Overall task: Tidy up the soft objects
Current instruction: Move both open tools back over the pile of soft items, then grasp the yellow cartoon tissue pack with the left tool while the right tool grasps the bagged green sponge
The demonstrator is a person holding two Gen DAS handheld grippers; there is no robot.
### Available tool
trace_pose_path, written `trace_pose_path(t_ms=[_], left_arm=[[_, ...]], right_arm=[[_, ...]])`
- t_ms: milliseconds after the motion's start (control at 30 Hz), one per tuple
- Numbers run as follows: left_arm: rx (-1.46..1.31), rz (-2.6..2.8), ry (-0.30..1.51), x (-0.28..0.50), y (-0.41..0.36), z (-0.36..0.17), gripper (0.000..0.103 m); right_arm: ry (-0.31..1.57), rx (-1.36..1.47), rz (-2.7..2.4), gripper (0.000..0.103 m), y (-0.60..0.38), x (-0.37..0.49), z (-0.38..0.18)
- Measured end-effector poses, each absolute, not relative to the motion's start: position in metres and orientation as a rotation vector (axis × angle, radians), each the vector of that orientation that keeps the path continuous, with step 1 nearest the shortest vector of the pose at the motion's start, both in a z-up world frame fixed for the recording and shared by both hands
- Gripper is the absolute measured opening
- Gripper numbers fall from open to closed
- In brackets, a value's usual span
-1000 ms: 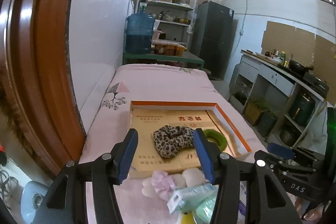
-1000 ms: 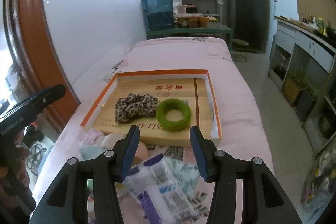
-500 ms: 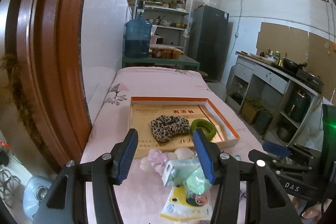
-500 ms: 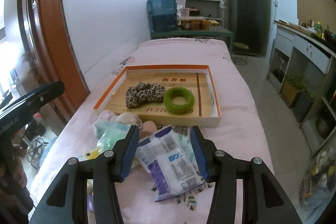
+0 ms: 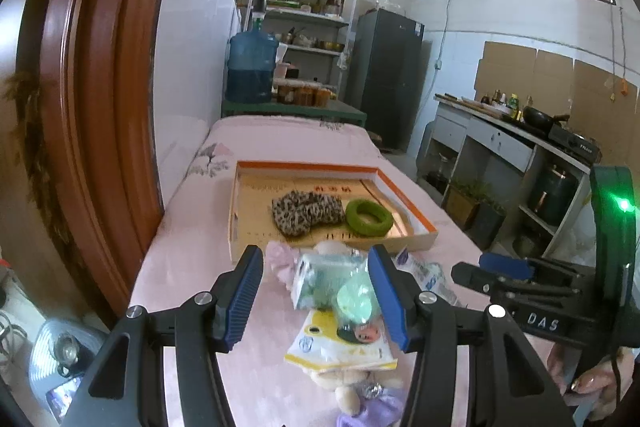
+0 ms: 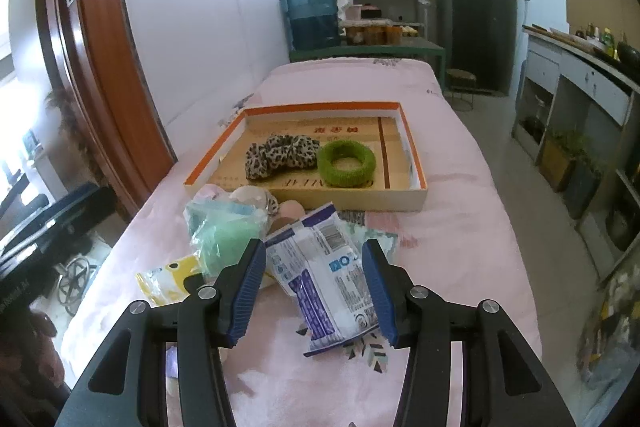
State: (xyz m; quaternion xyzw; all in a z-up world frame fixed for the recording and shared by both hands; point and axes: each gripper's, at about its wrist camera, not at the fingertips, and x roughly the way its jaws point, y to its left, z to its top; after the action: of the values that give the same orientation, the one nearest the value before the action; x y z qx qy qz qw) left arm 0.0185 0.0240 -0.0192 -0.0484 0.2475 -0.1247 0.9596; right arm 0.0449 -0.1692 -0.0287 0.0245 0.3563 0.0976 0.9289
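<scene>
Two soft items lie inside the shallow orange-rimmed cardboard tray (image 6: 416,163): a leopard-print fabric scrunchie (image 6: 280,155) and, touching it on its right, a fuzzy green ring-shaped scrunchie (image 6: 346,163). Just beside the tray's near wall, a loose pile rests on the pink-covered surface (image 6: 448,251): a clear bag of pale green soft material (image 6: 224,231), a white and blue printed plastic pouch (image 6: 324,275), a yellow and white printed packet (image 5: 340,347), a pale pink fabric piece (image 5: 280,259) and a cream plush toy (image 5: 352,385), partly under the packet. The left gripper (image 5: 316,293) hangs above the green bag and yellow packet, jaws spread, pinching nothing. The right gripper (image 6: 314,293) hangs over the white and blue pouch, jaws likewise spread, with no contact visible. A brown wooden door frame (image 5: 100,107) stands to the left, and a blue water jug (image 6: 312,13) beyond the surface's far end.
</scene>
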Motion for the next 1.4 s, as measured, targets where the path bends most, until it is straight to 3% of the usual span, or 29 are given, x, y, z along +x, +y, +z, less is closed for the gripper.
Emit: trace_pose_path(t_ms=[533, 1000, 1267, 1400], left_arm=[[-0.21, -0.312, 0.699, 0.035, 0.022, -0.084, 0.054], [-0.302, -0.351, 0.754, 0.039, 0.028, -0.103, 0.054], [-0.338, -0.379, 0.739, 0.04, 0.032, -0.104, 0.029], [-0.34, -0.383, 0.724, 0.039, 0.034, -0.103, 0.023]], right_arm=[[0.772, 0.058, 0.211, 0.052, -0.166, 0.049, -0.046], [0.817, 0.101, 0.251, 0.052, -0.164, 0.056, -0.058], [0.837, 0.131, 0.332, 0.057, -0.147, 0.061, -0.063], [0.848, 0.129, 0.337, 0.057, -0.145, 0.062, -0.066]])
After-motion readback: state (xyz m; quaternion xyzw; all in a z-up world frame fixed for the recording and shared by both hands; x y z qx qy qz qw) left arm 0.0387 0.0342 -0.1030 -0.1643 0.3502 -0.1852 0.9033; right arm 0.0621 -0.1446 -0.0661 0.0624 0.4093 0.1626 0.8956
